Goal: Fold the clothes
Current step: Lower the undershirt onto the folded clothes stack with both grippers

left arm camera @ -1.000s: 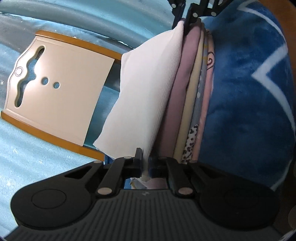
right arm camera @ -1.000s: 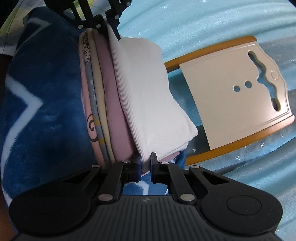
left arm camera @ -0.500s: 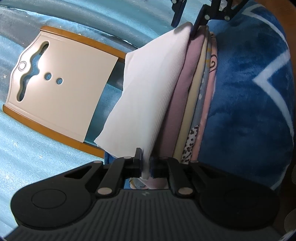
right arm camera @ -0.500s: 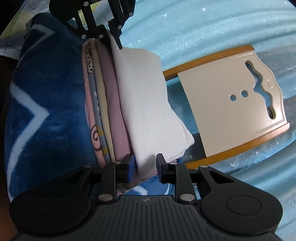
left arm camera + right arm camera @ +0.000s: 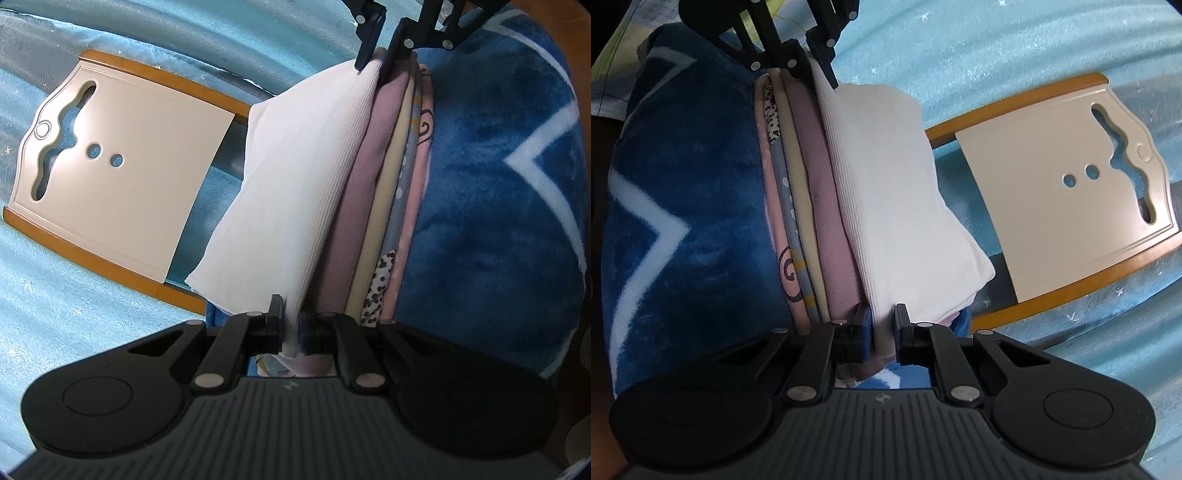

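The folded top (image 5: 295, 184) lies on a stack of folded clothes (image 5: 380, 206), which lies on a blanket (image 5: 491, 206), all on the bed (image 5: 66, 317). The folding board (image 5: 110, 177) lies flat on the bed beside the stack, apart from the blanket, with the top overhanging its near end. The left gripper (image 5: 291, 328) is at one end of the top's edge and the right gripper (image 5: 882, 328) at the opposite end, each with its fingers either side of that edge
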Motion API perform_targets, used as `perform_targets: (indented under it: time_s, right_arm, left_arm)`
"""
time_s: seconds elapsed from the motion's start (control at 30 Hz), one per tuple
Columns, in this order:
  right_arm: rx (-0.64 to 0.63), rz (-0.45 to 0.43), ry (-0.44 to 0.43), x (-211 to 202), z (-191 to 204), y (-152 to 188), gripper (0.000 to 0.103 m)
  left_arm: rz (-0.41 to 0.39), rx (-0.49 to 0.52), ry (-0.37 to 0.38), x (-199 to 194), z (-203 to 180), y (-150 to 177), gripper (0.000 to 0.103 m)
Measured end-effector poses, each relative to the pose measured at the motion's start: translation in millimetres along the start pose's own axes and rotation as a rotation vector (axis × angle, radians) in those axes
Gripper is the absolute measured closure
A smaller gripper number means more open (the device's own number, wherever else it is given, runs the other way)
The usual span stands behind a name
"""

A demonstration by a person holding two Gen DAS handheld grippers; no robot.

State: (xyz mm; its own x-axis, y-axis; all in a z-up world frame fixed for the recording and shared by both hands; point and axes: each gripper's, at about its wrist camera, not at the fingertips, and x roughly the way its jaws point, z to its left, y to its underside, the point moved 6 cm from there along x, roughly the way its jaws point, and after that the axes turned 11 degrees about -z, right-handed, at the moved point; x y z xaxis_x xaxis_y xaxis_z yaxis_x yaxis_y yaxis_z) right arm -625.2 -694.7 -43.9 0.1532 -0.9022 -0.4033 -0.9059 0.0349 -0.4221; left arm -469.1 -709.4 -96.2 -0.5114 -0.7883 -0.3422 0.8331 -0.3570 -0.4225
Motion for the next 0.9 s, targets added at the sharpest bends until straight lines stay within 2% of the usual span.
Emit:
perform_targets:
  time_s: [0.2, 0.4, 0.53, 0.67, 0.73, 0.9]
  right_arm:
    - [0.026, 0.014, 0.004, 1.4, -0.6, -0.7, 0.096]
    - [0.090, -0.003, 0.033, -14.3, -7.7, -7.3, 0.099]
    - [0.059, 0.016, 0.008, -8.7, 8.0, -1.9, 0.097]
    - [0.068, 0.014, 0.009, -8.1, 6.3, -2.9, 0.097]
    - [0.059, 0.016, 0.007, -8.0, 7.1, -2.0, 0.097]
    - [0.033, 0.018, 0.012, -8.2, 10.9, -3.9, 0.094]
  left_arm:
    - [0.002, -0.008, 0.005, 0.7, 0.3, 0.3, 0.097]
    - [-0.003, -0.014, 0.000, -3.2, 0.4, 2.1, 0.096]
    - [-0.001, -0.011, -0.003, -0.2, -2.3, 2.4, 0.097]
    - [-0.004, -0.010, -0.013, -4.7, -1.8, 3.5, 0.096]
    - [-0.009, -0.013, -0.028, -8.9, -0.4, 4.7, 0.091]
    - [-0.027, -0.042, -0.046, -17.3, 0.5, 7.6, 0.092]
